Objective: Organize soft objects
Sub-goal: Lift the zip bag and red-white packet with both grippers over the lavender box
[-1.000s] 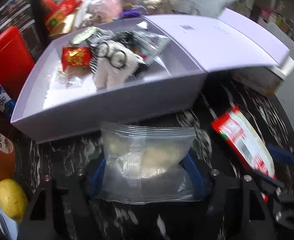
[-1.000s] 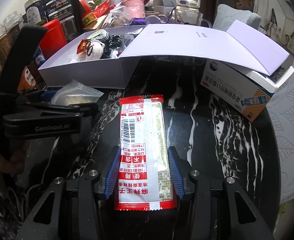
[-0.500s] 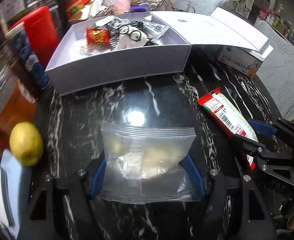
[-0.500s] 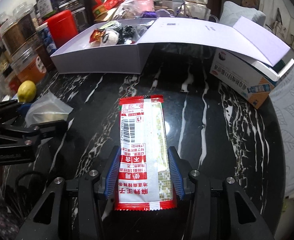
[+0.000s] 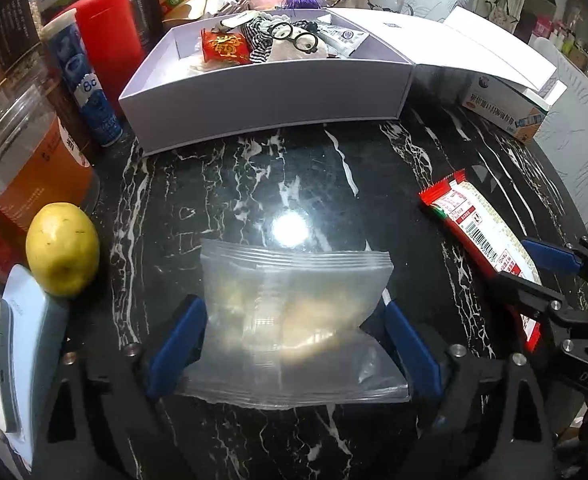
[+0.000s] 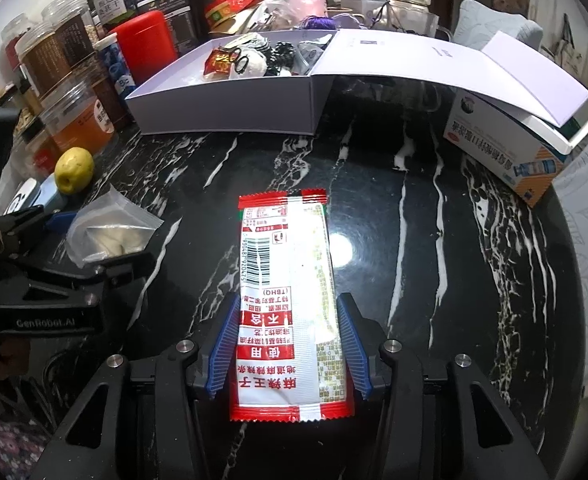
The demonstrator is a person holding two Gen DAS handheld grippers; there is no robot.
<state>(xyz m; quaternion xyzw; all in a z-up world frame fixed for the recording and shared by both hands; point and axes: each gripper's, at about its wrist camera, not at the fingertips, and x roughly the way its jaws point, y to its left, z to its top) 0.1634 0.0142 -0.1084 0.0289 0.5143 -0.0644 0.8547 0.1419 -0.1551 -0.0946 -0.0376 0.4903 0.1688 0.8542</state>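
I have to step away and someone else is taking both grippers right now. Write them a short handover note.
Left gripper: shut on the clear bag, held over the marble table.
Right gripper: shut on the red snack packet, also over the table.
Lavender box: open at the table's far side, lid folded out to the right.
Done: a plush toy, a red pouch and other small items already lie in the box.
Left: carry the bag and the packet to the box and release them inside.
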